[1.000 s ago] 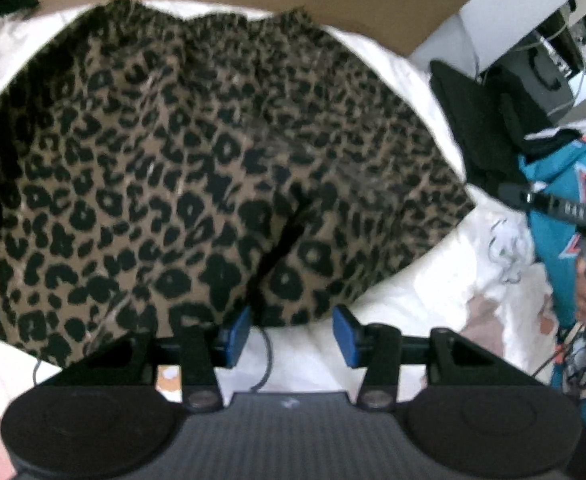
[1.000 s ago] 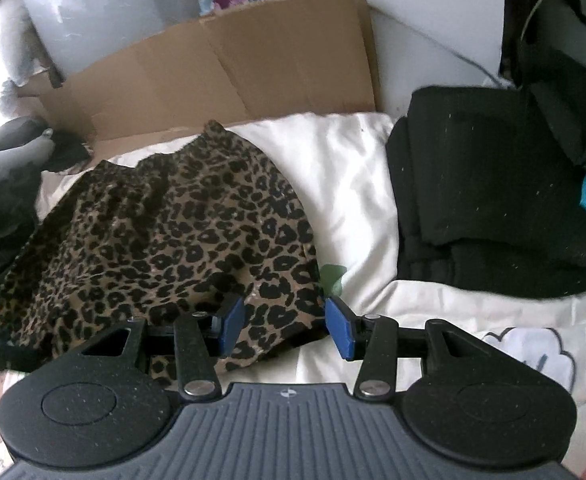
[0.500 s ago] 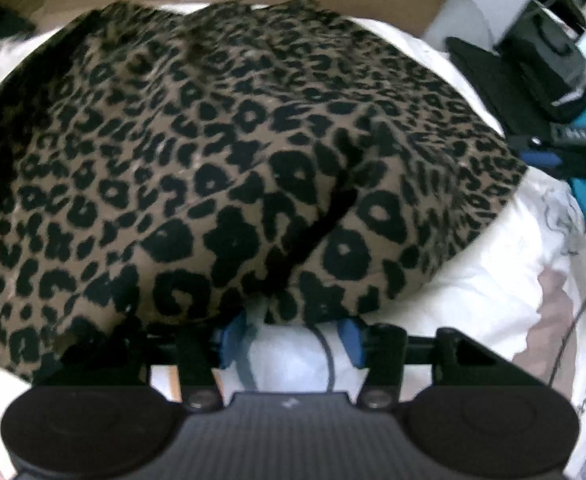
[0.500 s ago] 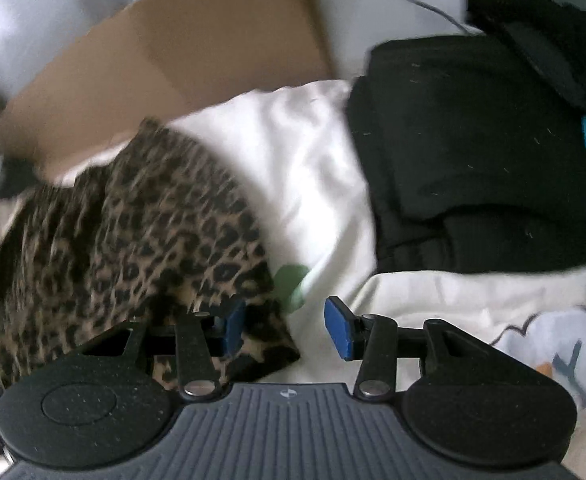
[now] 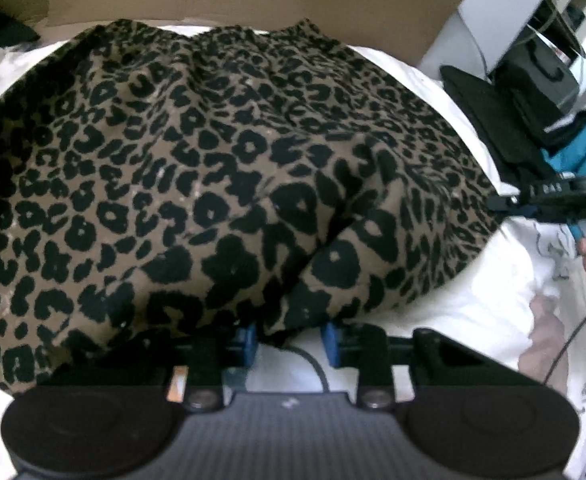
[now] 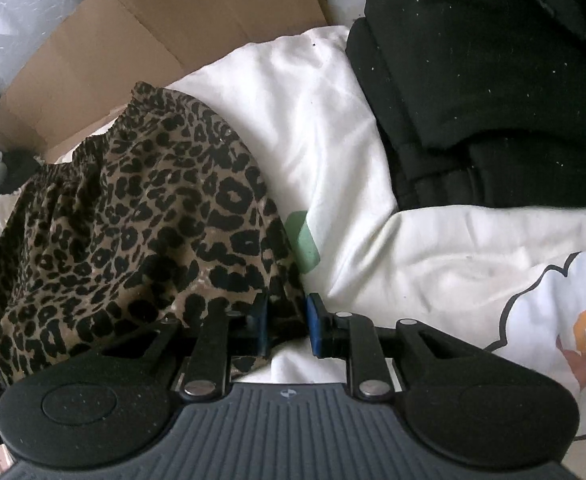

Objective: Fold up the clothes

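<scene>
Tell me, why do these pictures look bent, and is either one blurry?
Left wrist view: fisheye bulges the leopard garment, corners go black, the far right smears, the window area washes out. Right wrist view: sharper, the cardboard edges bow, daylight whitens the sheet, the black clothes lose detail.

Left gripper (image 5: 289, 344) now sits at the leopard-print garment (image 5: 221, 184) hem; cloth drapes over its blue pads, clear of them a second ago. Right gripper (image 6: 287, 326) has closed in; garment corner now lies between narrower jaws.
</scene>
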`<state>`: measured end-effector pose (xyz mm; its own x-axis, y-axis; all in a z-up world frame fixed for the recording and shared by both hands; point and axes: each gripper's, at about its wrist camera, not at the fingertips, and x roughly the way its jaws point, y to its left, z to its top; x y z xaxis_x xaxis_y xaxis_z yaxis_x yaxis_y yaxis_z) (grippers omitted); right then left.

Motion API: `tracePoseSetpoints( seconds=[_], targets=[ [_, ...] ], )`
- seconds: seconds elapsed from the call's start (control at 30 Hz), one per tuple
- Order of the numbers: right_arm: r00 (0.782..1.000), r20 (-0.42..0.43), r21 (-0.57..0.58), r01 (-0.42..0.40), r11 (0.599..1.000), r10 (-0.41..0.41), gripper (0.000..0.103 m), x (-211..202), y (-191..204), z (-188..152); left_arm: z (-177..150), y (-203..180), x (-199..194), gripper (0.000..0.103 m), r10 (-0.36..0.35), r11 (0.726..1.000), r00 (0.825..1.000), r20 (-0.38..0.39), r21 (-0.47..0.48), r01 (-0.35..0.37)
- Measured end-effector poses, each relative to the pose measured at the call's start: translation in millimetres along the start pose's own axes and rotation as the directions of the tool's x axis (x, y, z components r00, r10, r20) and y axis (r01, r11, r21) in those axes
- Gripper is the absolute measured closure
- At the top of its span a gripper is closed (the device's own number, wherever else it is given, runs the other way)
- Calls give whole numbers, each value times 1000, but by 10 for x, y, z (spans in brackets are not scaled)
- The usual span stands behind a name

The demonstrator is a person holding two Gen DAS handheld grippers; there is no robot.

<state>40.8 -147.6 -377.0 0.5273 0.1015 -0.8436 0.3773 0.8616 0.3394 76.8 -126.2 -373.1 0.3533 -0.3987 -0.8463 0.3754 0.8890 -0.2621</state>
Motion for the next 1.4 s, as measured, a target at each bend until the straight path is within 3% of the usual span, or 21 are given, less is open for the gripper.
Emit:
tracePoseSetpoints(
  seconds=[0.07,0.1,0.17,0.43,0.7,0.83,1.03,1.13,1.27,1.4],
  targets=[
    [1000,-12,-6,-1,1000,1,83,6,-1,17,21,-18,-14,71,-3,1000,1000,12,-15,4],
    [1000,-14,-14,-2,1000,2,84,1,5,22,23,-36,-19,84,-2,1000,1000,15,-17,2],
    [1000,-6,-33,-4,999,3,97,-55,22,43,29,-81,-43,99,-14,1000,1000,10,-16,14],
    [994,105,-26,21,999,-18,100,-493,24,278,4,-203,-351,100,-118,993,993,15,26,118],
    [984,179,-43,34,999,-26,100,-728,85,427,-45,-195,-624,100,-264,965,965,-11,2,264],
    [977,211,-58,40,998,-27,100,-813,120,478,-38,-176,-585,100,-299,954,954,-29,-10,299],
    [975,221,-80,25,996,-7,99,-752,177,588,-40,-119,-473,100,-224,974,972,-76,13,225],
    [978,206,-29,-28,999,33,96,-684,93,577,-17,17,-469,100,-186,983,980,-70,-25,184],
    [985,169,-3,-30,1000,30,92,-590,12,444,16,118,-430,94,-159,987,984,-82,-53,155],
    [992,124,88,-31,996,20,66,-509,-158,264,38,124,-364,79,-146,988,985,-94,-62,141]
  ],
)
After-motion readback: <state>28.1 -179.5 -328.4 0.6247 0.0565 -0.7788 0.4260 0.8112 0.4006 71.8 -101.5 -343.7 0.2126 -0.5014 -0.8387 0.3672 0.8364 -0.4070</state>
